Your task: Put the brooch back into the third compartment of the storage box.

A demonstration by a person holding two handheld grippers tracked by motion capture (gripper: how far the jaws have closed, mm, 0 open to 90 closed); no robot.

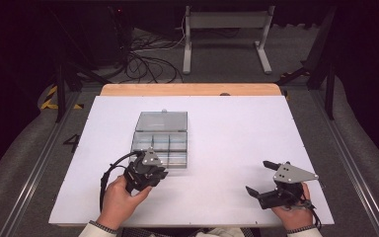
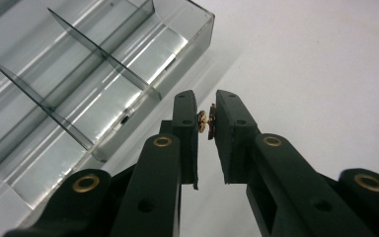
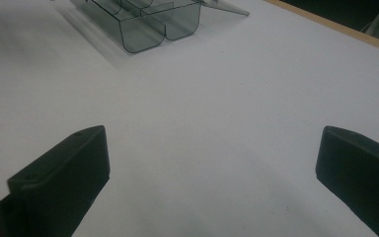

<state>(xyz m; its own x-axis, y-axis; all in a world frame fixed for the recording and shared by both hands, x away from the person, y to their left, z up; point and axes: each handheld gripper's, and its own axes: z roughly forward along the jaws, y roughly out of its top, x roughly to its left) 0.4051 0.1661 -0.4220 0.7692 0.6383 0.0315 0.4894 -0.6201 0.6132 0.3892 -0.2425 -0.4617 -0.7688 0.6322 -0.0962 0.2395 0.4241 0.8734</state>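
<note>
Grey carpet floor (image 1: 227,59), tangled cables (image 1: 145,61), white metal stand (image 1: 225,22) behind

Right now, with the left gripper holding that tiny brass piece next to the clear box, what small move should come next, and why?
Probably carry the left gripper a little sideways over the clear box and stop above a compartment. Its jaws pinch the small brass piece just outside the box's near wall, the lid lies open, and the right gripper rests open, apart.

Around the work surface

A white table top (image 1: 237,148) spreads under and ahead of the jaws. Far beyond them runs its wooden edge (image 1: 190,89), then black cables (image 1: 148,61) and a pale metal stand (image 1: 227,19) on the floor. A number mark (image 1: 72,143) lies off to their left.
</note>
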